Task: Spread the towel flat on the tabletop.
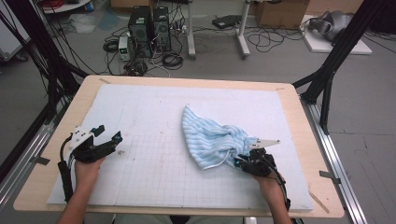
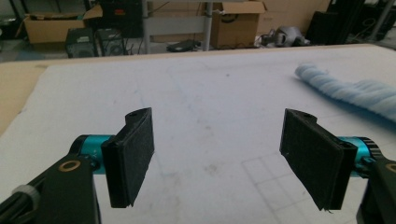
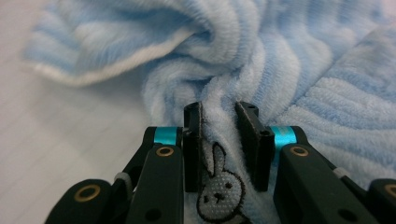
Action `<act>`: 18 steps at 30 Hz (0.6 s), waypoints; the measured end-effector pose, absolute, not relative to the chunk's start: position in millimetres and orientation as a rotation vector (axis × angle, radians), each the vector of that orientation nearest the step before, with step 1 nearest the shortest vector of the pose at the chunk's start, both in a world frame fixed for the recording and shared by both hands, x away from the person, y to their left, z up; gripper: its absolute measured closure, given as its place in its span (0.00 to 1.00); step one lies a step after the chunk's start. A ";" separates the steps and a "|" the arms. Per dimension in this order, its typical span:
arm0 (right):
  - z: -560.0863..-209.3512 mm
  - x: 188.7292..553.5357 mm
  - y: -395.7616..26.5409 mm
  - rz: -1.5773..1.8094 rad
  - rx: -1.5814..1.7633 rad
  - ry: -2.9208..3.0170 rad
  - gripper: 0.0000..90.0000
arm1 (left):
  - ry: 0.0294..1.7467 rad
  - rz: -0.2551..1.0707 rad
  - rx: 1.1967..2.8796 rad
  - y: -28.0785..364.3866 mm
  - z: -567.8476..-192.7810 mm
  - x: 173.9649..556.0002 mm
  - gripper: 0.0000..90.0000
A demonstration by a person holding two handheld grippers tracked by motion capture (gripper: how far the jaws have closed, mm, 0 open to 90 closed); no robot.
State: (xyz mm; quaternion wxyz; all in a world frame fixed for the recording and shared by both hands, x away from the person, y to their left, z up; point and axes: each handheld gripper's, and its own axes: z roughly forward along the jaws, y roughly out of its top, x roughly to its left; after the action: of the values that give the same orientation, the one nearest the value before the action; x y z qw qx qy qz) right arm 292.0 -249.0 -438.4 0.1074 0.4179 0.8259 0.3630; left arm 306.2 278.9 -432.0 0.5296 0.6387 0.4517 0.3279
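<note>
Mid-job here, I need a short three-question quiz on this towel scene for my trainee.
1. True or false: the right gripper has its fingers closed on a fold of the blue towel.
2. What do the left gripper's fingers hold? A) towel B) nothing C) cable
3. What is stitched on the towel between the right fingers?

Key: 1 true. 2 B, they stand open above the white mat. 3 a rabbit.

A lab: computer towers (image 1: 149,30), floor cables (image 1: 173,59), cardboard boxes (image 1: 280,11).
</note>
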 end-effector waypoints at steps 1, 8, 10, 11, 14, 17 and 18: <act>-438.1 286.9 -246.5 1.082 1.218 2.454 0.81 | 1.063 0.775 1.537 274.7 -428.3 308.2 0.29; -436.9 252.9 -226.8 1.155 1.130 2.573 0.79 | 1.014 0.737 1.563 253.4 -422.5 317.6 0.29; -434.7 248.2 -222.6 1.151 1.078 2.617 0.74 | 1.004 0.736 1.581 249.2 -423.5 318.8 0.29; -431.6 248.0 -222.0 1.146 1.056 2.631 0.70 | 1.003 0.735 1.584 247.9 -423.9 319.2 0.29; -414.8 254.6 -227.7 1.231 1.057 2.579 0.59 | 1.002 0.730 1.577 247.9 -424.0 319.3 0.29; -393.9 270.8 -231.8 1.313 1.055 2.459 0.43 | 1.008 0.728 1.571 250.6 -424.4 319.2 0.29; -387.7 278.0 -230.8 1.328 1.042 2.426 0.40 | 1.013 0.727 1.575 251.9 -424.5 319.4 0.29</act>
State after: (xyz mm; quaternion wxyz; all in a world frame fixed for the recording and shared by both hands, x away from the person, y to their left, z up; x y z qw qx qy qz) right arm 278.0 -230.8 -387.7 0.0932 0.3510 0.8173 0.4474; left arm 319.4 251.9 -424.5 0.5367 0.6616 0.4254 0.3054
